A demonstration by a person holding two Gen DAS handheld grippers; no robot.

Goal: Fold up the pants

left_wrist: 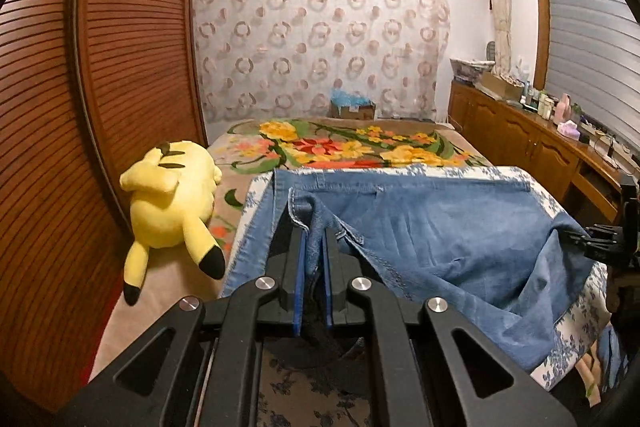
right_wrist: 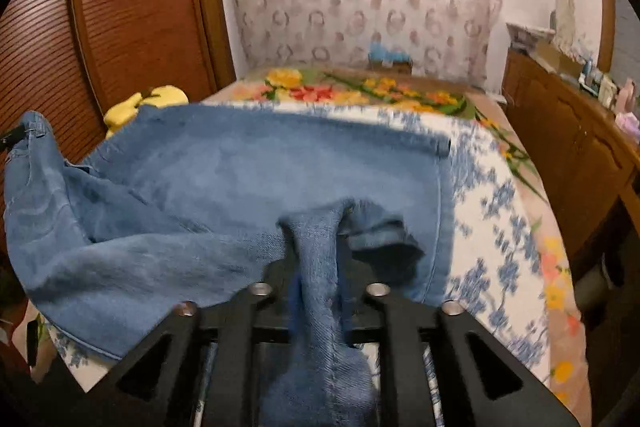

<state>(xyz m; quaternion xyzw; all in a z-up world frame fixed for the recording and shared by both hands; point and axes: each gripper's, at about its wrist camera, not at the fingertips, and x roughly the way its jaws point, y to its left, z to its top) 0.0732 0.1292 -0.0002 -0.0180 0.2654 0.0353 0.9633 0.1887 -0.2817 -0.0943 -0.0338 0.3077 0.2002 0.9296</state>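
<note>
Blue jeans [left_wrist: 460, 227] are spread over a blue-and-white cloth [right_wrist: 492, 227] on a bed [left_wrist: 360, 143], beside a yellow plush toy [left_wrist: 172, 203]. The near edge is pinched by the left gripper [left_wrist: 314, 239] and the right gripper [right_wrist: 316, 247] and lifted. A fold seems underway; next, both corners should be carried forward evenly.
</note>
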